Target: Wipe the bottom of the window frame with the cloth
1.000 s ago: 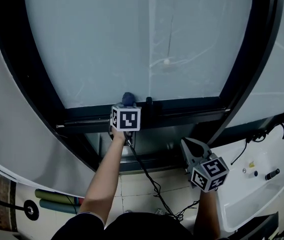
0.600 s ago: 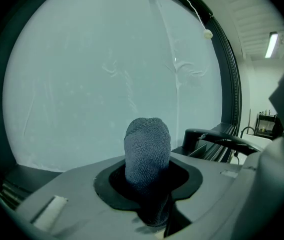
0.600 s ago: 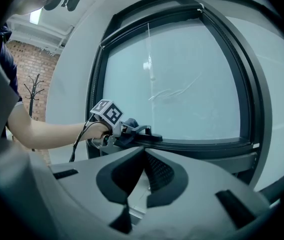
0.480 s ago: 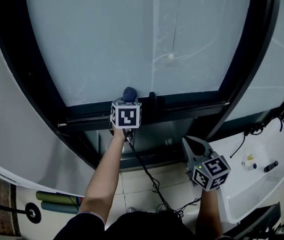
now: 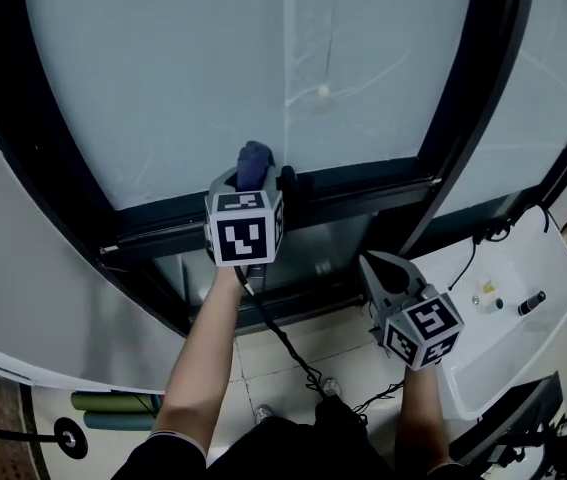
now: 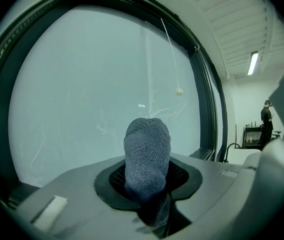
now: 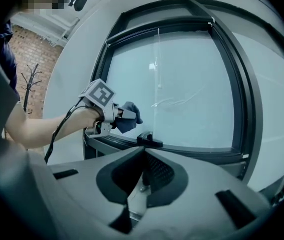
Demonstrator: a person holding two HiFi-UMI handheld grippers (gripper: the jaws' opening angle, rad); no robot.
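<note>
1 knitted grey cloth, clamped in left gripper

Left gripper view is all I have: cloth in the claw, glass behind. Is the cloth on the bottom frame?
Observer: The right gripper view shows the cloth just above the bottom rail, in front of the glass. I can't tell if it touches.
Operator: Anything in the wipe path?
Observer: A black window handle sits on the rail, just right of the cloth.
Operator: Right claw?
Observer: The right claw is shut and empty, held low below the rail.
</note>
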